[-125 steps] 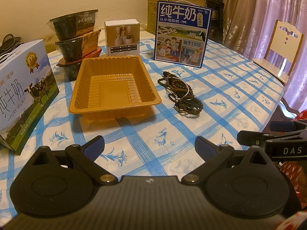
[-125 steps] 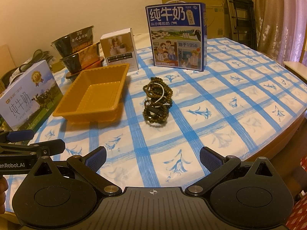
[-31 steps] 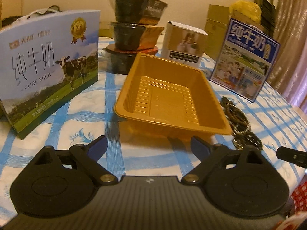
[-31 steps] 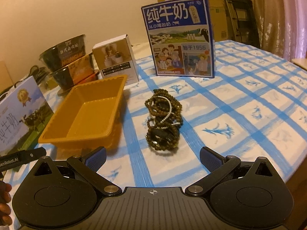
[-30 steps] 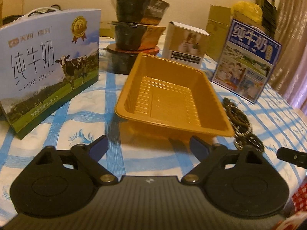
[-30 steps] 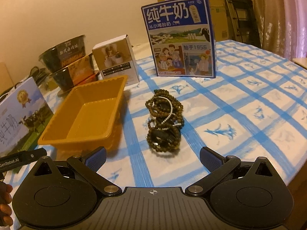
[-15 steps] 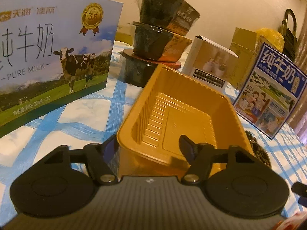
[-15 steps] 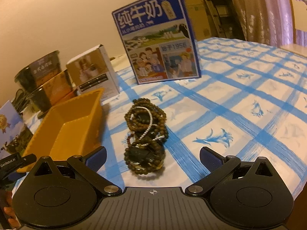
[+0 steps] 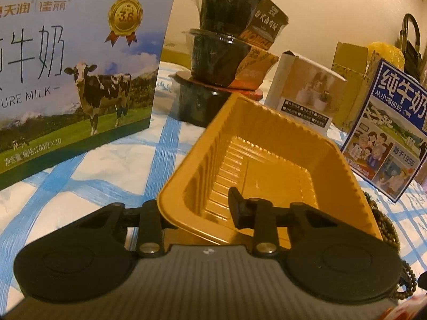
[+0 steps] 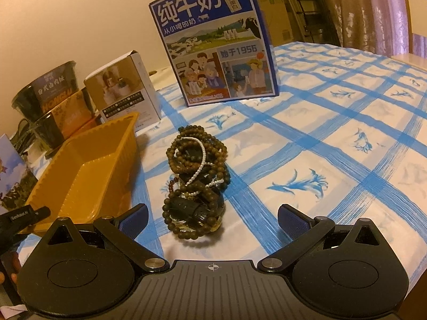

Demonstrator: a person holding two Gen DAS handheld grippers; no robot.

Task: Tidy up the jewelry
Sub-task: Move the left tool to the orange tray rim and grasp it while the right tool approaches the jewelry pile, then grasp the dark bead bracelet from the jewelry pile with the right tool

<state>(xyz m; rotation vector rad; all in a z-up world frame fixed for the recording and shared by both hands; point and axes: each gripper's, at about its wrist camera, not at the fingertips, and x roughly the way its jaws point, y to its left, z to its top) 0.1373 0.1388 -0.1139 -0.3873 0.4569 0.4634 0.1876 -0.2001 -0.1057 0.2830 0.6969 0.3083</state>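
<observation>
Step in hand: securing the container before loading; the left claw has just been closing on the near corner of the shallow rectangular orange plastic tray, one finger outside the wall and the other inside the tray; the rim sits between them, though whether the pads already press it cannot be told.

The right claw stands wide open and empty, low over the blue-checked cloth of the worktop; the tangled pile of brown bead strings with one white pearl strand lies just beside the tray on its right, directly ahead of that claw and between its fingers' lines.

Next move, as judged: advance the right claw until both fingers flank the pile; close on one strand or the whole bundle; lift; carry it leftward over the tray rim; release inside; the left claw should steady the tray meanwhile.
</observation>
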